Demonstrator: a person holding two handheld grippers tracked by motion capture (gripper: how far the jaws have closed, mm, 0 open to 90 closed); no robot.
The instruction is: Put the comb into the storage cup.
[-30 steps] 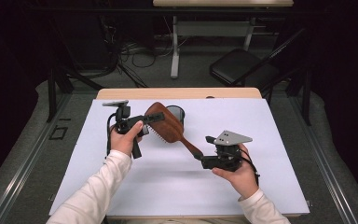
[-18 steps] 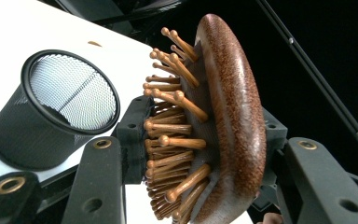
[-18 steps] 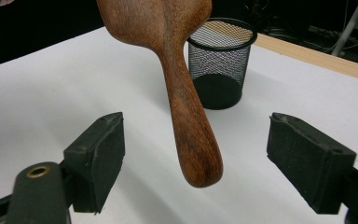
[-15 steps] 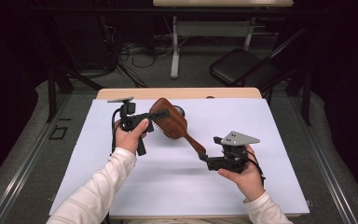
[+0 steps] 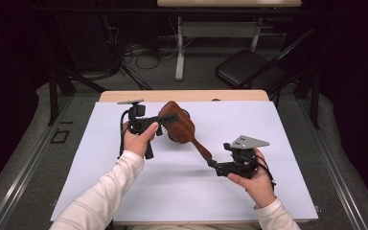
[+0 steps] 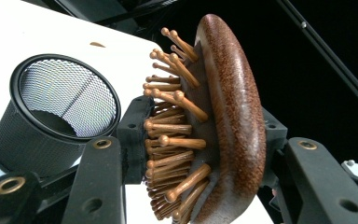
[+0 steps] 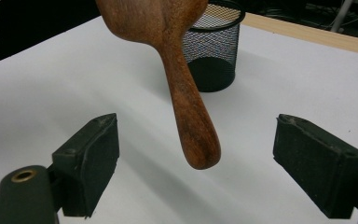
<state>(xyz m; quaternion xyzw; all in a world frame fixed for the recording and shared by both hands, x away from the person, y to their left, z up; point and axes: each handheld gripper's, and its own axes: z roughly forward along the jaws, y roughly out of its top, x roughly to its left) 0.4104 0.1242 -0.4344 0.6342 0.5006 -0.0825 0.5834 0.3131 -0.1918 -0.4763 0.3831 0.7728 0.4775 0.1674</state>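
From above, the left gripper (image 5: 168,118) pinches the head of a wooden hairbrush (image 5: 181,127) raised over the white table (image 5: 124,191), its handle slanting down toward the right gripper (image 5: 214,166), whose jaws have just been opening at the handle's tip. In the left gripper view, the pads press on the hairbrush (image 6: 223,121) from both sides, bristles on one and the rounded back on the other, with a black mesh cup (image 6: 51,116) just beside it. In the right gripper view, the jaws stand spread well apart, and the hairbrush (image 7: 186,107) handle hangs free between the pads, touching neither, with the mesh cup (image 7: 214,51) behind.
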